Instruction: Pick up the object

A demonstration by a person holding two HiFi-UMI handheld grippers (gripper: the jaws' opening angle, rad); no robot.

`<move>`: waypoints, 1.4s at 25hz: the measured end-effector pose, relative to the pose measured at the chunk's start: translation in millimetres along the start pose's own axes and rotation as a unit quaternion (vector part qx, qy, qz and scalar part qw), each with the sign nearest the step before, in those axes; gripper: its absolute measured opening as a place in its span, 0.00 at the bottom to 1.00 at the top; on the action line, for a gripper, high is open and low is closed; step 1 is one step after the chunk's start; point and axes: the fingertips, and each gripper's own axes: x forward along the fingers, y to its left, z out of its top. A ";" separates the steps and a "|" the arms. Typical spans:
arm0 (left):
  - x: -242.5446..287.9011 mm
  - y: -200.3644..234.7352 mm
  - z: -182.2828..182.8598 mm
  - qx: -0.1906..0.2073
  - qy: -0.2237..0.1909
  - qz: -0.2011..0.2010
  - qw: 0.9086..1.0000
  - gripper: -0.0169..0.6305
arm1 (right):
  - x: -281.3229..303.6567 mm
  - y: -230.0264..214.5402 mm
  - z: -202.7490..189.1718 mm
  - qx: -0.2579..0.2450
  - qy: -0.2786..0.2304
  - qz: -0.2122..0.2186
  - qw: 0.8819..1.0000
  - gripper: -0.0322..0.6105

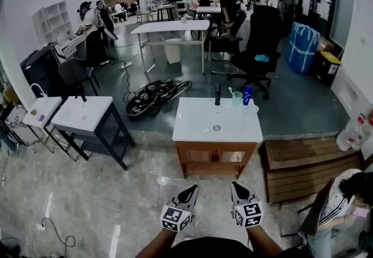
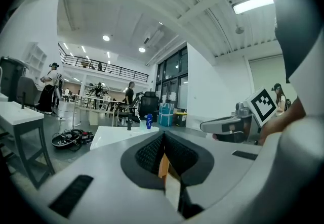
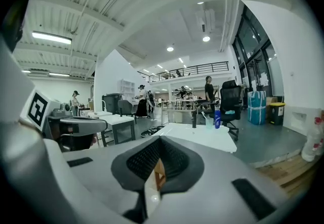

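Observation:
A white sink top on a wooden cabinet stands ahead of me. At its back edge stand a black faucet, a clear cup with a toothbrush in it, and a blue bottle. My left gripper and right gripper hang side by side well short of the cabinet, both shut and empty. In the left gripper view the shut left gripper faces the blue bottle far off. The right gripper is shut too, with the blue bottle in the distance.
A second white sink stand is at the left. Wooden pallets lie at the right of the cabinet, with a seated person beside them. Black bags and an office chair are behind the sink.

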 end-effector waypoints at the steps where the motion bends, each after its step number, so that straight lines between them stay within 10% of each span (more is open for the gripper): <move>1: -2.3 0.5 -2.2 0.001 0.002 -0.005 1.000 0.05 | 0.7 3.1 -2.6 0.005 0.003 -0.001 1.000 0.08; 20: 0.8 44.8 -8.4 0.006 0.019 -0.024 1.000 0.05 | 42.4 10.7 5.2 0.016 0.009 -0.006 1.000 0.08; 35: 130.1 105.5 11.0 0.025 0.032 -0.001 0.999 0.05 | 139.3 -108.0 35.5 0.016 -0.004 -0.025 1.000 0.08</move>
